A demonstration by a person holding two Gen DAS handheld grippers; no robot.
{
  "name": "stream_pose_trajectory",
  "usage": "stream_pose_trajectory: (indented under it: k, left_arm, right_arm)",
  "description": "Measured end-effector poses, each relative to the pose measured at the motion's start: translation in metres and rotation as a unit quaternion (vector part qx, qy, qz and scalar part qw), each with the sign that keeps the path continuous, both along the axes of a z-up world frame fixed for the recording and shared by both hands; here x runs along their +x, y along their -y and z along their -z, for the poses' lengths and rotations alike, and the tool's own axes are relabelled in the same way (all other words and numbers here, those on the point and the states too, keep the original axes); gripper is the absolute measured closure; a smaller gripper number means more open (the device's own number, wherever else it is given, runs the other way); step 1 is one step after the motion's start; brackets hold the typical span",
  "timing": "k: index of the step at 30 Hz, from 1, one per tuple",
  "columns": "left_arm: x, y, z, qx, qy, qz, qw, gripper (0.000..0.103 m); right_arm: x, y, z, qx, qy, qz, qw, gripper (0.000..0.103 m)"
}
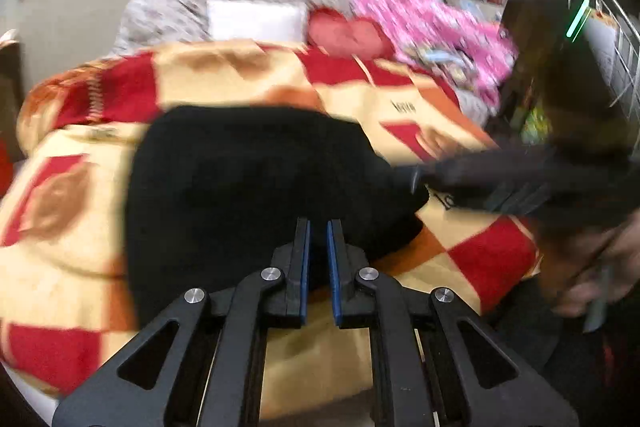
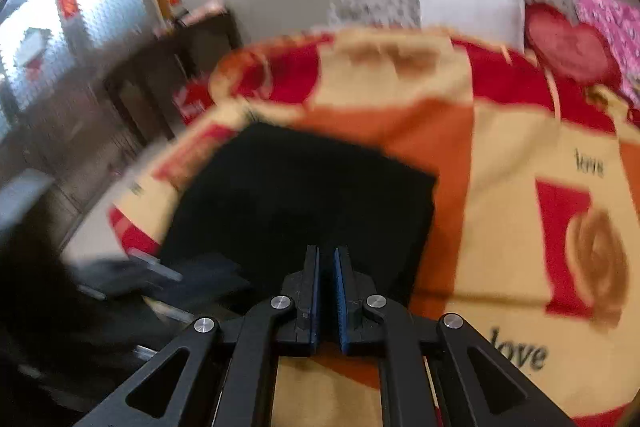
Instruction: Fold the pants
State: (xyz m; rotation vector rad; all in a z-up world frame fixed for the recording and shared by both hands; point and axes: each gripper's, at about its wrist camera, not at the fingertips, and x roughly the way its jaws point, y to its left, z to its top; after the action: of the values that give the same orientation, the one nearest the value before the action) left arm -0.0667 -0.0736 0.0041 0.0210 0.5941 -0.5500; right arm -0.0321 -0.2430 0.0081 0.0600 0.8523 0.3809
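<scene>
1. My left jaws [image 1: 318, 227] sit nearest the lens, pads drawn in to a narrow slit with nothing between them.
2. Just past their tips lie the pants [image 1: 248, 187], black and folded into a compact block on the bed.
3. The blanket [image 1: 80, 267] under the pants is checked in red, cream and orange, with the word "love" printed here and there.
4. From the left wrist view my right jaws [image 1: 416, 179] come in from the right, blurred, their tip at the pants' right edge; I cannot tell whether they touch the cloth.
5. In the right wrist view those same jaws [image 2: 326, 255] are drawn in just as narrowly, empty, pointing over the near edge of the pants [image 2: 304, 203].
6. There the pants read as a dark, roughly square shape, lying flat on the blanket [image 2: 500, 207] toward its left side.
7. My left jaws [image 2: 176, 273] show at the lower left of that view, smeared by blur, beside the pants' near left corner.
8. A hand [image 1: 596, 279] grips the right tool at the right edge of the left view.
9. At the head of the bed rest a white pillow [image 1: 256, 21], a red heart cushion [image 1: 348, 35] and pink cloth [image 1: 440, 27].
</scene>
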Motion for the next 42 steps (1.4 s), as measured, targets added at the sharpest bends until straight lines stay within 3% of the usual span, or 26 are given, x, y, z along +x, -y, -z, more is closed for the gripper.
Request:
stream_pose_trajectory:
  k: [3,8,9,13,15,17,19,22,23,25,27,30,32,35,36,39,42]
  left_arm:
    - [-0.011,-0.039,-0.01,-0.022,0.013,-0.062,0.9978,0.096]
    - [0.02,-0.049,0.022,-0.019,-0.074,-0.073,0.9944,0.096]
    - [0.021,-0.051,0.025,-0.03,-0.063,-0.071,0.9951,0.096]
    - [0.027,-0.056,0.02,-0.047,-0.089,-0.071,0.9923,0.097]
    - [0.028,-0.059,-0.001,-0.052,-0.063,-0.081,0.9934,0.097]
    - [0.042,-0.055,-0.028,-0.034,-0.01,-0.096,0.9948,0.097]
    - [0.07,-0.05,-0.031,-0.033,-0.039,-0.09,0.9946,0.097]
    - [0.109,-0.046,0.006,-0.019,-0.134,-0.101,0.9857,0.097]
    - [0.111,-0.049,0.016,-0.037,-0.129,-0.099,0.9861,0.097]
    - [0.107,-0.048,0.014,-0.027,-0.118,-0.099,0.9877,0.098]
    - [0.106,-0.047,0.0,-0.022,-0.116,-0.106,0.9873,0.098]
    - [0.111,-0.047,-0.031,-0.02,-0.068,-0.121,0.99,0.098]
    - [0.129,-0.045,-0.029,-0.012,-0.091,-0.126,0.9878,0.098]
    - [0.162,-0.035,0.017,0.037,-0.165,-0.123,0.9779,0.098]
    - [0.163,-0.035,0.02,0.034,-0.148,-0.117,0.9815,0.098]
    - [0.165,-0.036,0.018,0.039,-0.159,-0.12,0.9792,0.099]
    - [0.158,-0.028,0.013,0.067,-0.137,-0.121,0.9809,0.099]
  right_arm:
    - [-0.006,0.002,0.009,0.007,0.033,-0.003,0.999,0.098]
    - [-0.007,0.0,0.016,0.033,0.046,0.014,0.998,0.098]
    - [-0.008,0.003,0.016,0.041,0.046,0.017,0.998,0.098]
    - [-0.007,0.0,0.02,0.059,0.056,0.02,0.996,0.098]
    - [-0.007,-0.001,0.021,0.061,0.06,0.022,0.996,0.098]
    - [-0.007,-0.003,0.021,0.058,0.062,0.023,0.996,0.098]
    - [-0.008,-0.004,0.021,0.055,0.063,0.024,0.996,0.098]
    - [-0.008,-0.004,0.021,0.056,0.065,0.026,0.996,0.098]
    - [-0.008,-0.004,0.021,0.056,0.065,0.028,0.996,0.098]
    - [-0.01,-0.005,0.021,0.056,0.068,0.029,0.996,0.098]
    - [-0.011,-0.004,0.022,0.056,0.07,0.029,0.996,0.098]
    - [-0.011,-0.003,0.023,0.06,0.07,0.029,0.995,0.098]
    - [-0.01,-0.002,0.023,0.062,0.071,0.029,0.995,0.098]
    - [-0.01,-0.001,0.023,0.065,0.069,0.031,0.995,0.098]
    - [-0.01,-0.001,0.022,0.068,0.066,0.033,0.995,0.098]
    - [-0.007,-0.004,0.01,0.048,0.048,0.034,0.997,0.098]
    - [-0.008,-0.013,-0.024,0.01,0.093,0.061,0.994,0.096]
